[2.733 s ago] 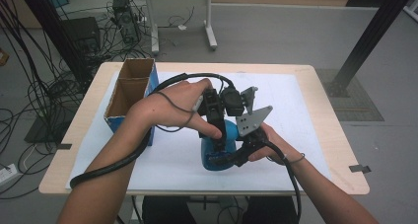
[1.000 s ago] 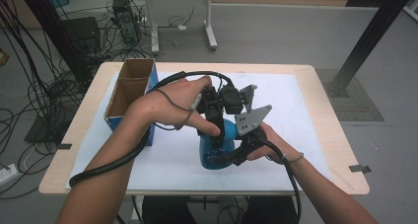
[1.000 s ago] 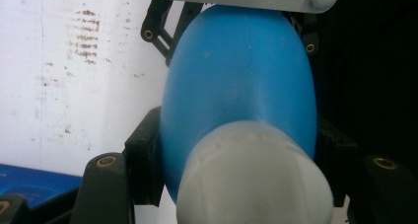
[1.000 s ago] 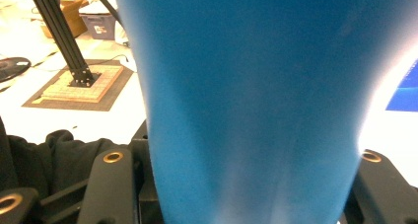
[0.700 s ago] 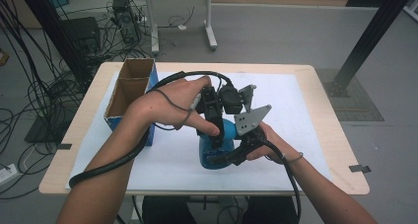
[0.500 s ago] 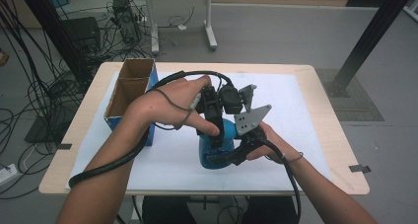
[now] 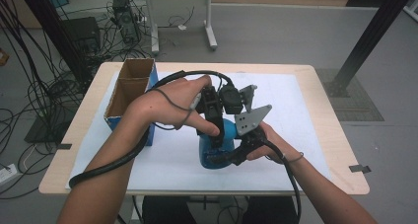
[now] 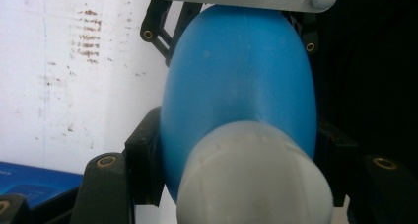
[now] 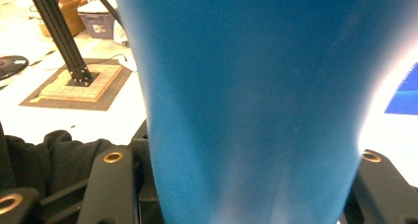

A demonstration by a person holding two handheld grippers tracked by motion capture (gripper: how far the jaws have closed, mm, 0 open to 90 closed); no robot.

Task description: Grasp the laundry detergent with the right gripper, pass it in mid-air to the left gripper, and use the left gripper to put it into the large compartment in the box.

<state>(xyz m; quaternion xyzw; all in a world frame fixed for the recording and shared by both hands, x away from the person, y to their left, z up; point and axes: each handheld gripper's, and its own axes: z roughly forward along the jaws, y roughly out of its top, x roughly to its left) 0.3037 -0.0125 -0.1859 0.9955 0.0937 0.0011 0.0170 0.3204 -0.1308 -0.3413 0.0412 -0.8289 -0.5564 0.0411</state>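
Both grippers [image 7: 215,135] [image 7: 241,147] clamp, half-hiding, the blue bottle [image 7: 213,152].

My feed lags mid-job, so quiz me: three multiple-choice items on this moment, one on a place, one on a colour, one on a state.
1. Where does the open cardboard box stand?
A. at the table's left side, left of the grippers
B. at the right edge
C. on the floor

2. What colour is the bottle's body?
A. red
B. blue
C. green

3. How is the left gripper engaged?
A. open above bare table
B. shut on the box
C. its jaws pressed against both sides of the bottle

Key: 1 A, the high view shows the box on the white sheet beside the left forearm. 2 B, both gripper views show a blue body, with a grey cap. 3 C, the left gripper view shows the black jaws flanking the bottle; the right gripper clamps it too.
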